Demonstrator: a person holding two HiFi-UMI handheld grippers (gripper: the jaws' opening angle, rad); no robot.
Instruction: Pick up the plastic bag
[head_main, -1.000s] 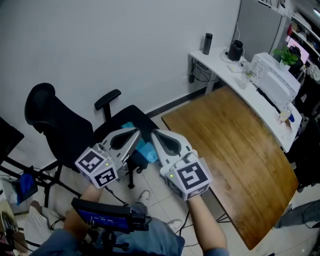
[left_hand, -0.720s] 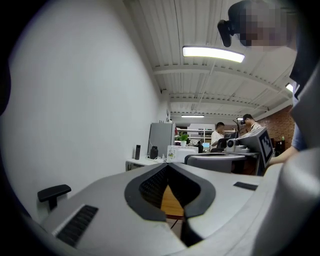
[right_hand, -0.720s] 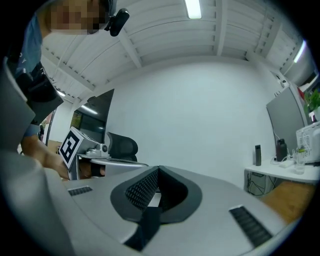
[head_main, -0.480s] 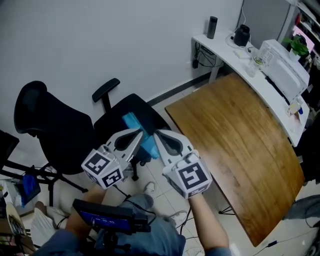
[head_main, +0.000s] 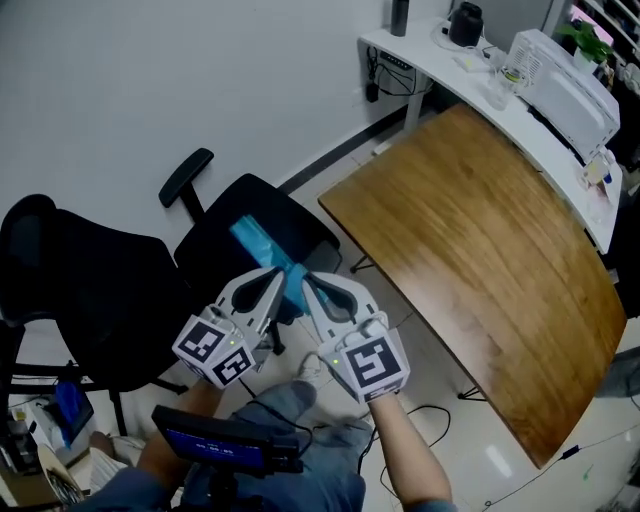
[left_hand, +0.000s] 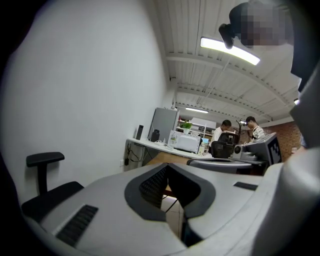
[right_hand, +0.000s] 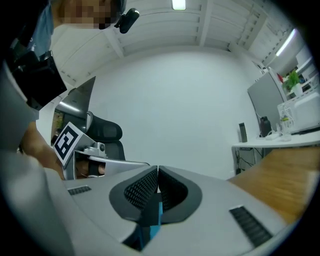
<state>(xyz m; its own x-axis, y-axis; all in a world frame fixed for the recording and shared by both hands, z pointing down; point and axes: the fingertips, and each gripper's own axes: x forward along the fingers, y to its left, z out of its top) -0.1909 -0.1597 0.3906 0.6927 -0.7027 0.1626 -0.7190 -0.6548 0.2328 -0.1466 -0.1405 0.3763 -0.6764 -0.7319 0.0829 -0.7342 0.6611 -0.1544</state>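
Observation:
The plastic bag (head_main: 262, 248) is a blue strip lying across the seat of a black office chair (head_main: 305, 225), its near end between my two grippers. My right gripper (head_main: 306, 280) points level just above the seat. Its jaws have just been opening: a hair-thin slit shows between the pads (right_hand: 150, 186), and the bag's blue edge (right_hand: 155, 214) sits in the hollow behind them. Close on its left my left gripper (head_main: 276, 274) is shut, and the left gripper view (left_hand: 167, 166) shows nothing between its tips.
A wooden table (head_main: 480, 250) stands right of the chair, with a white desk (head_main: 470, 75) carrying a white machine (head_main: 565, 85) behind it. The chair's armrest (head_main: 186, 170) and backrest (head_main: 60, 270) lie to the left. The person's legs (head_main: 290, 440) are below.
Both grippers have sunk together towards the chair seat. The blue bag, bunched at the tips a second ago, now stretches out over the seat.

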